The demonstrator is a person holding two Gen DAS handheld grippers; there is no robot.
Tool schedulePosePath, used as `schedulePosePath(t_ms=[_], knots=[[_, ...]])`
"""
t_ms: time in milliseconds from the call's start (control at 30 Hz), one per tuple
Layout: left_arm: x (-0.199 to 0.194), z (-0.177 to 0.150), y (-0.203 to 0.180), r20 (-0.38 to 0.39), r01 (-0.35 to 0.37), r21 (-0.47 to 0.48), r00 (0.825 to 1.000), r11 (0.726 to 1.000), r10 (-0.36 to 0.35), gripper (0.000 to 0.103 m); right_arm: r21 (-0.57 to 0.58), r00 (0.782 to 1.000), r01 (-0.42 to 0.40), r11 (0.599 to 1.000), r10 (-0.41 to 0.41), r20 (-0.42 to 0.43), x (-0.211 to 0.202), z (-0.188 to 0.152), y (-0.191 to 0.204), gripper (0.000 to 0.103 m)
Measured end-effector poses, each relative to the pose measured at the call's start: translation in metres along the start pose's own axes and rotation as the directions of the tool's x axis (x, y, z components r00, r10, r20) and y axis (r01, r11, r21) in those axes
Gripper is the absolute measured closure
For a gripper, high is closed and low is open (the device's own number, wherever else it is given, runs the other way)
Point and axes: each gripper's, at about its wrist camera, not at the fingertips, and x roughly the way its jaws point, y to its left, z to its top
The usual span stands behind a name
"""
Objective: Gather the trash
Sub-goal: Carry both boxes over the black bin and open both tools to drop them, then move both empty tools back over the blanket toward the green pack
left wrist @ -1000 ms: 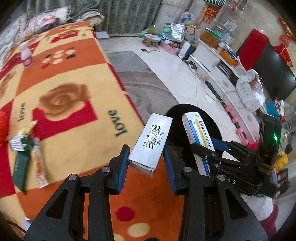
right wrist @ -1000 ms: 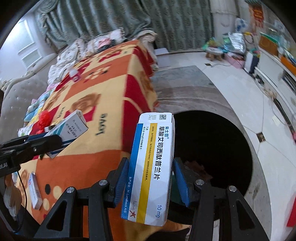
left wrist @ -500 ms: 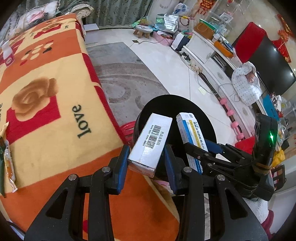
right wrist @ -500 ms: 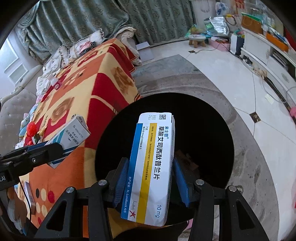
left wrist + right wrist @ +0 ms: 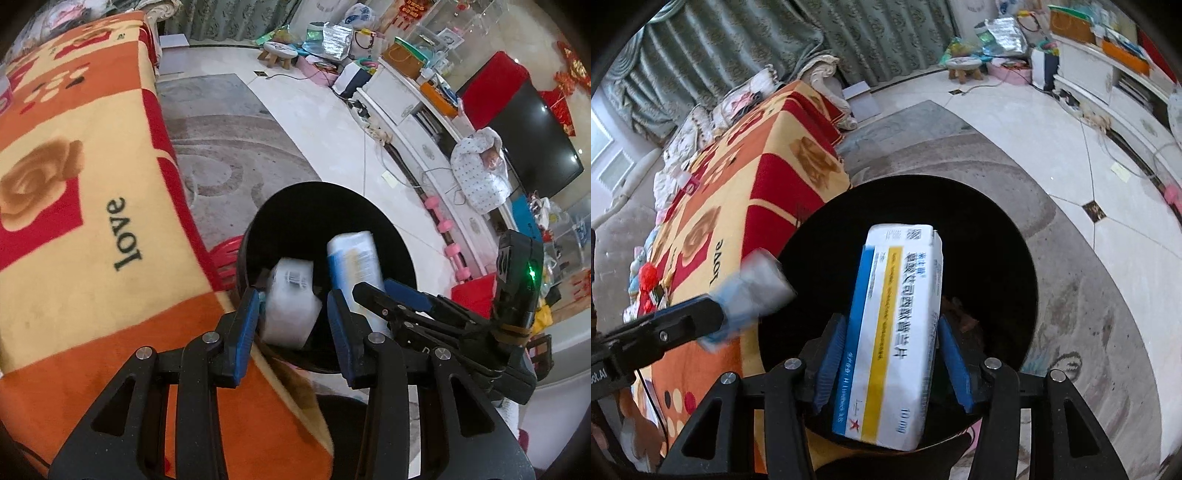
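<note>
A black bin (image 5: pixel 399 254) stands open on the floor beside the blanket-covered surface, right under both grippers. My left gripper (image 5: pixel 291 299) has its jaws opening; the white barcoded box (image 5: pixel 290 314) between them is blurred, with gaps to both pads. My right gripper (image 5: pixel 891 325) is opening too. Its white, blue and yellow medicine box (image 5: pixel 897 332) tilts loose between the blue pads over the bin (image 5: pixel 997 236). The left wrist view shows that box (image 5: pixel 354 258) blurred beside the right gripper (image 5: pixel 373 286). The white box (image 5: pixel 757 284) appears blurred at the left gripper (image 5: pixel 713 314).
An orange, red and yellow "love" blanket (image 5: pixel 74 184) lies left of the bin, with small wrappers and a red item (image 5: pixel 646 280) further back. A grey rug (image 5: pixel 221 147) is under the bin. Pink dumbbells (image 5: pixel 454 251) and a white TV cabinet (image 5: pixel 406 110) are on the right.
Both grippers came over the bin mouth and sank a little. Their jaws have widened, and both boxes, sharp and firmly held before, now blur and slip downward.
</note>
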Motion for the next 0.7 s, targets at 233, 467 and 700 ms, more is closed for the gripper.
schedulePosePath(t_ms=[233, 467, 700], knots=[[-0.007, -0.002, 0.003, 0.001, -0.017, -0.003, 1.0, 1.0, 0.017, 0.051, 0.022, 1.0, 0.009, 1.0, -0.009, 0.005, -0.005, 0.001, -0.002, 0.042], [-0.021, -0.007, 0.006, 0.035, -0.08, 0.0, 0.996, 0.997, 0.08, 0.051, -0.007, 1.0, 0.005, 1.0, -0.005, 0.006, -0.005, 0.0, 0.01, 0.042], [-0.04, -0.014, 0.022, 0.074, -0.158, -0.004, 0.985, 0.987, 0.158, 0.051, -0.052, 1.0, -0.001, 0.999, 0.001, 0.008, -0.008, -0.003, 0.03, 0.042]])
